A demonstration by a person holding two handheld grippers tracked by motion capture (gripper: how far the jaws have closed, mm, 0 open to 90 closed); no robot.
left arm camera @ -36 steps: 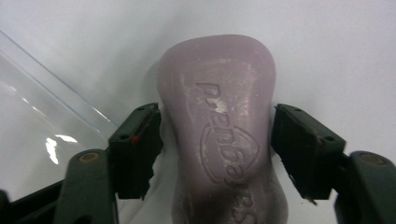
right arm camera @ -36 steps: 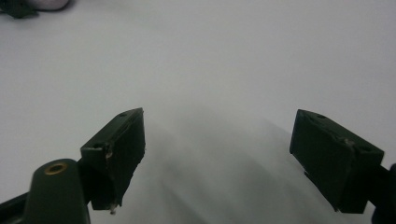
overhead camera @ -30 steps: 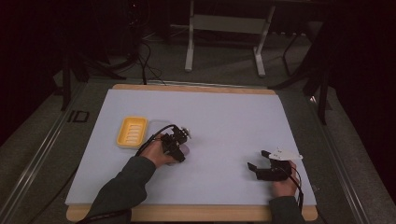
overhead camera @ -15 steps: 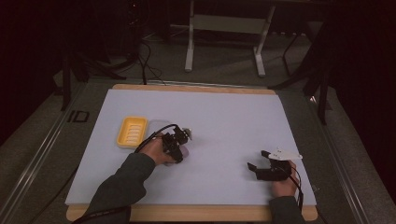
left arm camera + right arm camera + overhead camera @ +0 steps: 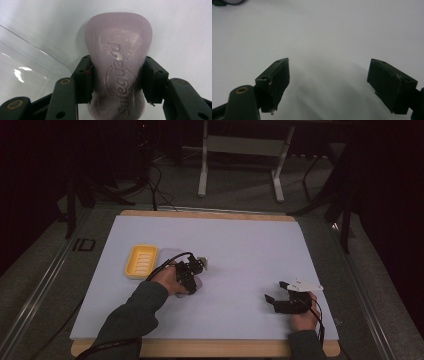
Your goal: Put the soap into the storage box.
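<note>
Lilac soap (image 5: 117,72) now betw. fingers (image 5: 83,82)

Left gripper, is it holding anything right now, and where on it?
Yes. The left gripper is shut on the pale purple soap bar, its pads pressing the bar's two long sides near its narrowed middle.

The near end of the soap bar (image 5: 117,75) was cut off at six o'clock in the left gripper view. The clear lid (image 5: 27,72) was cropped at nine o'clock. The embossed lettering could not be read.
</note>
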